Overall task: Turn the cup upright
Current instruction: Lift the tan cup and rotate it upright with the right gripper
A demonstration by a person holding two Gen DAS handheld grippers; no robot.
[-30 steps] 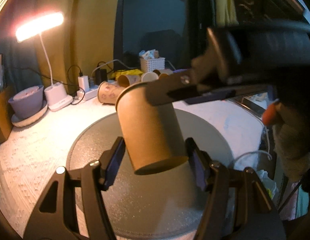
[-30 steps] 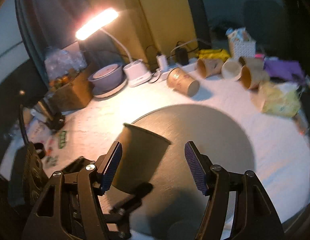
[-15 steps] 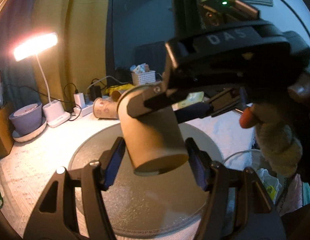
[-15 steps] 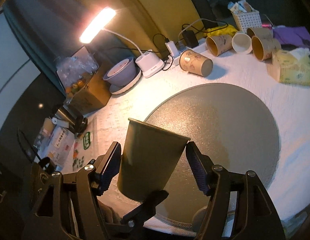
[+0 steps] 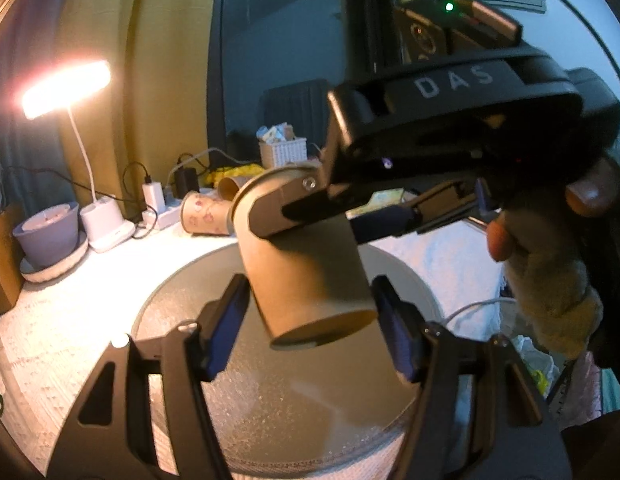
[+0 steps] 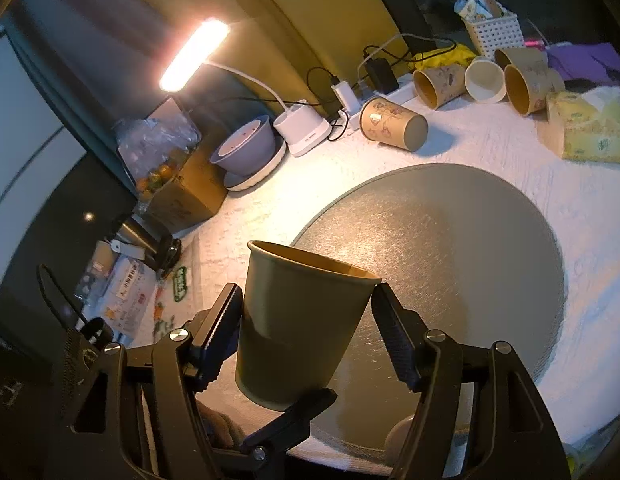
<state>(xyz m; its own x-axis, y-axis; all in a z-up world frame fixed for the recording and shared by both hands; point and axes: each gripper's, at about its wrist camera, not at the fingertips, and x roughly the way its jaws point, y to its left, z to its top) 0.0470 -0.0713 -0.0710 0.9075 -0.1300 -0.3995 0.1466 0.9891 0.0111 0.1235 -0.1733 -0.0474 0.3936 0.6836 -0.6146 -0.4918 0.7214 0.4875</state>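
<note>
Cup: your brown paper cup [image 6: 298, 328] hangs in the air above the round grey mat [image 6: 469, 248], mouth up, slightly tilted.
Right gripper [image 6: 306, 334]: your jaws are clenched on the cup's sides.
Left gripper [image 5: 310, 326]: your jaws flank the cup's base; whether they touch it, you cannot tell.
Table [image 6: 509, 152]: other paper cups [image 6: 393, 124] lie beyond the mat, near a lit lamp [image 6: 196, 54].

White table [image 6: 489, 152] (w/ round grey mat [image 6: 449, 248]).
</note>
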